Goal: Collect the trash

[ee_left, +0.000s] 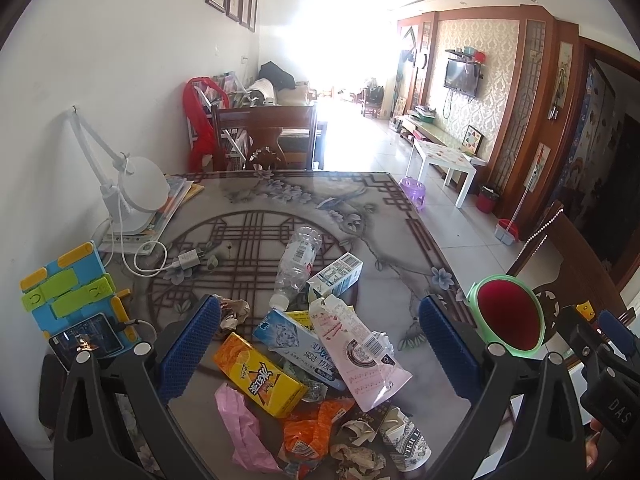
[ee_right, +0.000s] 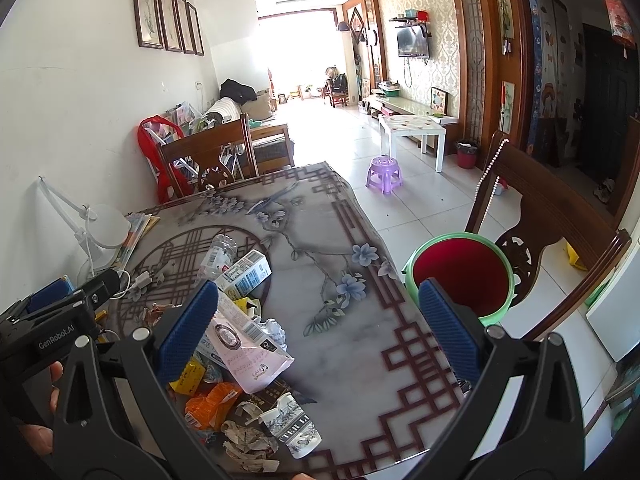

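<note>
Glass-topped table (ee_left: 360, 200) carried a trash pile (ee_left: 320, 360) near its front edge; left gripper (ee_left: 320, 344) and right gripper (ee_right: 320, 328) hovered with fingers apart, empty.

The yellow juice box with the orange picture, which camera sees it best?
The left wrist view: the yellow cardboard juice box lies whole and unhidden between the open left tool's fingers. In the right wrist view only a small yellow corner peeks out behind the right tool's finger and the pink pouch.
</note>
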`<state>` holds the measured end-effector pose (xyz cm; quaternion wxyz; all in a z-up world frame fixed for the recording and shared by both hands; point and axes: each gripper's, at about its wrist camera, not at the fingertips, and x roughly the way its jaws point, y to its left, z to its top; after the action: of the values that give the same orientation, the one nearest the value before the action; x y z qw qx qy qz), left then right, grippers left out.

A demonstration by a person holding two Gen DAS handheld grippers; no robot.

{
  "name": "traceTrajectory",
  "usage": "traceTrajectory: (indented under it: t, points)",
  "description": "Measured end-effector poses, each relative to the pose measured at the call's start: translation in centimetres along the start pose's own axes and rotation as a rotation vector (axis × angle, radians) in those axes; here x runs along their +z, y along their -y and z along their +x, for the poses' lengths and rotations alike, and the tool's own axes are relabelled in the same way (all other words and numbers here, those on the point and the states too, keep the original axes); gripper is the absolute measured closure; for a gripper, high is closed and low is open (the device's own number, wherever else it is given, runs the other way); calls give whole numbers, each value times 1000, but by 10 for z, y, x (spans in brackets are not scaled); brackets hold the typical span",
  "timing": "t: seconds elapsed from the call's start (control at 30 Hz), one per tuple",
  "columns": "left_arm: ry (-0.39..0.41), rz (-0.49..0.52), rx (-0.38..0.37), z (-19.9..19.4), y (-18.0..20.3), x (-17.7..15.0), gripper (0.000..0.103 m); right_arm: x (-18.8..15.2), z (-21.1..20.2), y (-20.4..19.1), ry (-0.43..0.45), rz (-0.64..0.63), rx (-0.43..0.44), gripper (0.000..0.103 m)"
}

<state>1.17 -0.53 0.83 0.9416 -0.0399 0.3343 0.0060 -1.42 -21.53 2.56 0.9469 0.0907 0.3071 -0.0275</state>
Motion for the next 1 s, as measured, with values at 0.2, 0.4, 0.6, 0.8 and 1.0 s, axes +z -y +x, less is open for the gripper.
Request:
traceTrajectory:
  t: [0.2, 0.4, 0.6, 0.8, 1.0]
  points:
    - [-9, -15, 2, 5, -3, -1, 8, -2, 2, 3, -7, 1, -3, 4]
    - [-39, -33, -9, 17, -11, -4, 8, -5, 8, 4, -29, -11, 3, 4]
    - [-61, -43, 52, 34, -34, -13, 8, -49, 39, -16, -227, -143, 147, 4]
    - [-124, -51, 123, 61, -69, -31, 8, -141, 75, -65, -535, -316, 352, 13]
    - [-200, -34, 72, 72, -92, -56, 8, -190, 109, -85, -689, -401, 402, 35]
